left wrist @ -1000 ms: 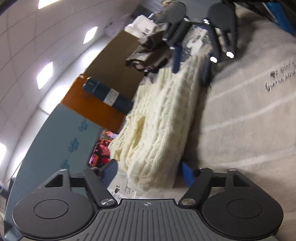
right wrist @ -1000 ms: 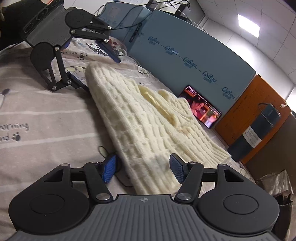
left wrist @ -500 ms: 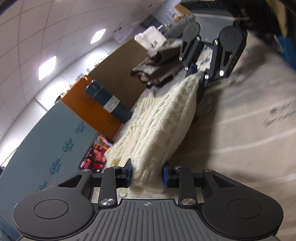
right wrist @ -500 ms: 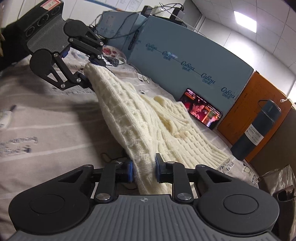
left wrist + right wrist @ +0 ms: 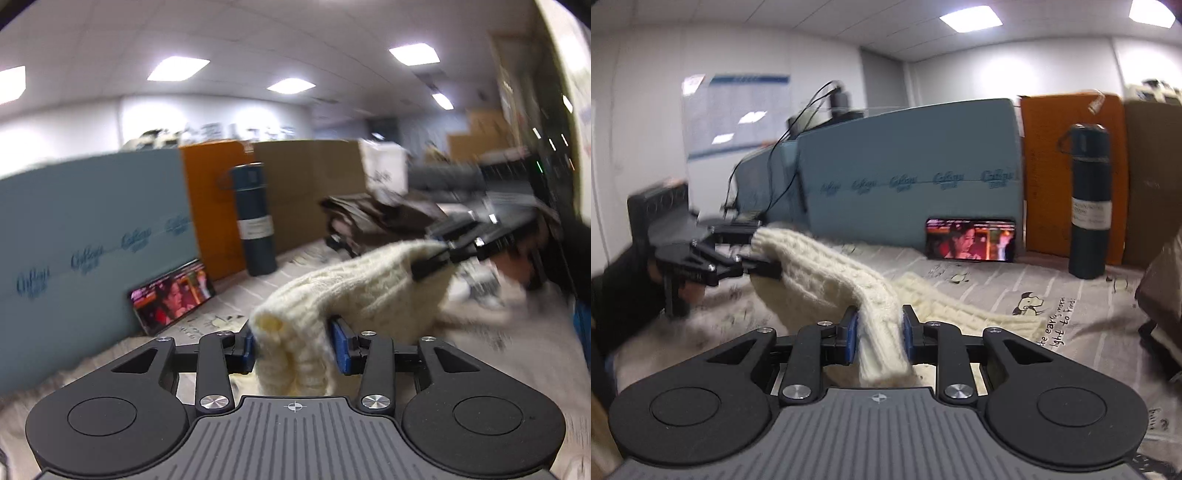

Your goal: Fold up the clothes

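Left wrist view alone shows the heap of brown clothes [image 5: 373, 218] and a white bag [image 5: 384, 173] by the cardboard; the right wrist view alone shows a wall chart [image 5: 735, 114] and dark cables [image 5: 798, 129] over the blue panel [image 5: 908, 170]. Both views share the cream sweater [image 5: 827, 273], a chunky cable knit with ribbed edges, lifted at one folded edge while its far part lies on the sheet [image 5: 1086, 306]. The left tongs [image 5: 293, 345] are clamped on the sweater's bunched edge, their blue pads pressed into the wool. The right tongs [image 5: 878, 334] are likewise clamped on a narrow fold of it. Each tool appears, blurred, at the far end of the knit in the other's view. The panel bears a repeated blue logo, too soft to read. The sheet, pale with grey stripes and a cartoon dog, reads "the early morn light to find". A dark cylindrical flask [image 5: 1087, 199] carries a white label, illegible. A phone [image 5: 969, 240] leaning on the panel shows a video.
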The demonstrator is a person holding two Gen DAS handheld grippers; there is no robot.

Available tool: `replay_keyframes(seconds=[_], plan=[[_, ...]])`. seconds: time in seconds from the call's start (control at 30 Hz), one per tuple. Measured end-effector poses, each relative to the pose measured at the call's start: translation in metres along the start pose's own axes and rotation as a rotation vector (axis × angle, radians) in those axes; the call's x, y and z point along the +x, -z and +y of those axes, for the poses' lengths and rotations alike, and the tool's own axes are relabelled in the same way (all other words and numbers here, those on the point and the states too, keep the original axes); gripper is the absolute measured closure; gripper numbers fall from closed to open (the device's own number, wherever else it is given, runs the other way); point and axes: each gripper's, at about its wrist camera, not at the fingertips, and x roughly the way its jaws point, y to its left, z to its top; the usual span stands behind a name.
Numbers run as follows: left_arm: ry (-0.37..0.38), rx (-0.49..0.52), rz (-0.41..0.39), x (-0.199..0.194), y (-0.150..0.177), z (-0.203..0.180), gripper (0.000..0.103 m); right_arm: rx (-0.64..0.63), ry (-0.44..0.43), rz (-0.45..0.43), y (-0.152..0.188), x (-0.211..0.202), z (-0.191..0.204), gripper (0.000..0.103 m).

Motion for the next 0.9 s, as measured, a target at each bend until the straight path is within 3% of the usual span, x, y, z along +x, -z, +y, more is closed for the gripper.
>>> replay_keyframes(seconds=[0.1,0.27,0.47,0.63,0.7,0.77,0.9], plan=[[-0.026,-0.115,-0.004,0.017,-0.008,0.017,0.062,0.069,0.046,-0.038,-0.006,0.005,-0.01,0.08],[-0.116,-0.164,0.009,0.047,-0.02,0.027,0.062,0.129,0.193,-0.065,-0.024,0.023,-0.019,0.08],[-0.213,-0.236,0.062,0.083,-0.012,0.037,0.061,0.156,0.345,-0.045,-0.028,0.048,-0.032,0.08],[-0.282,-0.288,0.097,0.103,0.004,0.045,0.061,0.225,0.414,-0.068,-0.02,0.048,-0.043,0.057],[-0.301,-0.317,0.098,0.106,0.01,0.05,0.063,0.27,0.391,-0.076,-0.017,0.043,-0.047,0.037],[-0.311,-0.335,0.099,0.109,0.011,0.052,0.063,0.306,0.368,-0.078,-0.014,0.04,-0.051,0.034],[-0.333,-0.329,0.101,0.115,0.01,0.05,0.061,0.246,0.509,0.011,-0.012,0.057,-0.045,0.033]])
